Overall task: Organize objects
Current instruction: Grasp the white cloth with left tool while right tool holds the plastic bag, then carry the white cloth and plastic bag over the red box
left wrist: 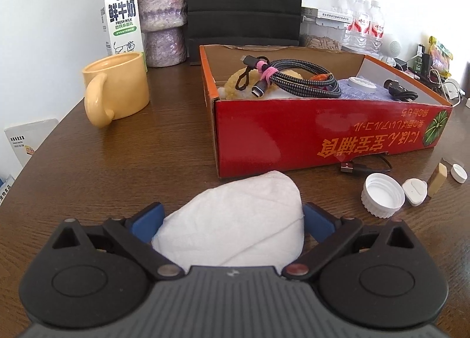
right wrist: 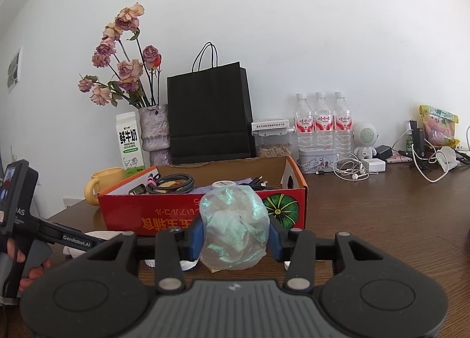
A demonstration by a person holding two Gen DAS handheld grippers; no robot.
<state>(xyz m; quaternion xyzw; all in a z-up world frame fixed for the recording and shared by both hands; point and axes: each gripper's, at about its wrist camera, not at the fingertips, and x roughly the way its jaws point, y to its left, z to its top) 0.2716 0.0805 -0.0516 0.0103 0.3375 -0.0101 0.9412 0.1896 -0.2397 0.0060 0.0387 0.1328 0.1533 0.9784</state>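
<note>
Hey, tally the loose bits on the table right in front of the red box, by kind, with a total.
White tissue wad: 1
White caps and lids: 3
Tan eraser-like block: 1
Black USB cable end: 1
Total: 6

left tool (left wrist: pixel 232 217) | black linkage, blue pads (silver pivots) | grey ribbed body

box (left wrist: pixel 308 138) red, orange lettering; mug (left wrist: pixel 117 88) yellow; tissue (left wrist: pixel 235 220) white; cable (left wrist: pixel 302 78) black-grey braid
</note>
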